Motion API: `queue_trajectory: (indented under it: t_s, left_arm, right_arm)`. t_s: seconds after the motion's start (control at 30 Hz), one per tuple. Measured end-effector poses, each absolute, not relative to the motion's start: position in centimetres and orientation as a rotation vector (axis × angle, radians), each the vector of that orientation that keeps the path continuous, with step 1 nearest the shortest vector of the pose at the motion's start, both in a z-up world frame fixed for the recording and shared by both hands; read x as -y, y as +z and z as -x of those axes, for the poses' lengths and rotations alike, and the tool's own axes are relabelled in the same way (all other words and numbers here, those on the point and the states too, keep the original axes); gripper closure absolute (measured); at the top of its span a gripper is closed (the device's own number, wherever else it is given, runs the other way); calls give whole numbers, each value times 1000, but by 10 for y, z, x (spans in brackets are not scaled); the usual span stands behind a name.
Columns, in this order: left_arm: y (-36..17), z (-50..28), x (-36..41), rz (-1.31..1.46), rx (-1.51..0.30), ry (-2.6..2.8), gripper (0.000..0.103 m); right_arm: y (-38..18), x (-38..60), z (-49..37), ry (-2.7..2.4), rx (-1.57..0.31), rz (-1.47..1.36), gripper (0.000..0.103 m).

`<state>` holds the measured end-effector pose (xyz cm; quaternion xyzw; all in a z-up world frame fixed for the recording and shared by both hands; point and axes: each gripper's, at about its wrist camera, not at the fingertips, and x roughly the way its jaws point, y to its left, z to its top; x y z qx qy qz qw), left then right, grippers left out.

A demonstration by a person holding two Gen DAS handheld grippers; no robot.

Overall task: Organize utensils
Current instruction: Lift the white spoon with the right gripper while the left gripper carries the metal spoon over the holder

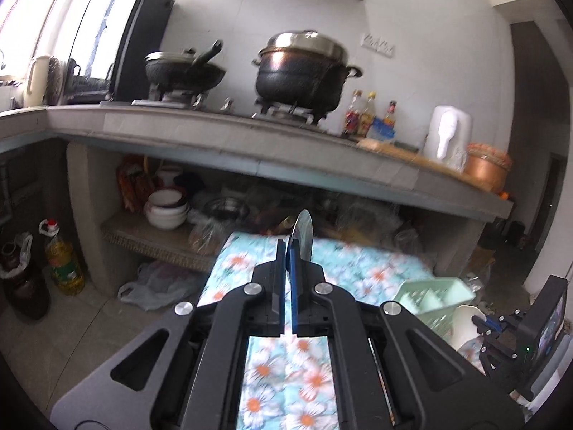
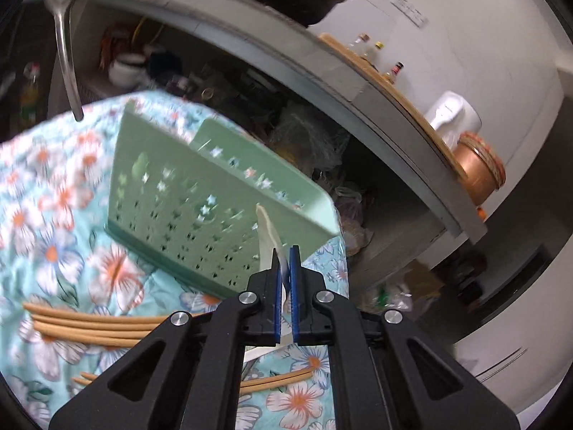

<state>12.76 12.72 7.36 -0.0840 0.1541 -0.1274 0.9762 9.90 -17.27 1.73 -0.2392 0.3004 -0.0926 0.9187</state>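
Note:
My left gripper (image 1: 288,242) is shut on a metal spoon (image 1: 303,231), its bowl sticking up edge-on above the fingertips. The same metal spoon (image 2: 64,39) hangs at the upper left of the right wrist view, high above the cloth. My right gripper (image 2: 285,251) is shut on a white ceramic spoon (image 2: 268,236), held just in front of the green perforated utensil basket (image 2: 200,197). The basket (image 1: 435,295) and white spoon (image 1: 465,322) also show at the lower right of the left wrist view. Several wooden chopsticks (image 2: 96,326) lie on the floral cloth (image 2: 53,222).
A concrete counter (image 1: 250,136) carries a wok (image 1: 184,71), a large pot (image 1: 304,68), bottles (image 1: 369,114) and a white kettle (image 1: 447,136). Bowls (image 1: 166,208) and bags fill the shelf beneath. An oil bottle (image 1: 62,254) stands on the floor at left.

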Motion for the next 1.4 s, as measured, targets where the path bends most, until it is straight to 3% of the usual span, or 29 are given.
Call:
queue_trajectory:
  t_s: [0.3,0.6,1.03,1.4]
  left_arm:
    - [109,-141,-78,161,-242,-415,102]
    - [101,-165,-45,137,-299,-429,102]
    - [113,-178,-26,37,-215,-365,102]
    - [64,-210,-3,-4,-367,-348,102]
  right_arm:
    - [47,220,-95,-131,-633,278,100]
    - [79,258,-90,-98,-600,116,100]
    - [164,297,-103,53,-407,-44,100]
    - [89,289,-179,113,-578,-92,100]
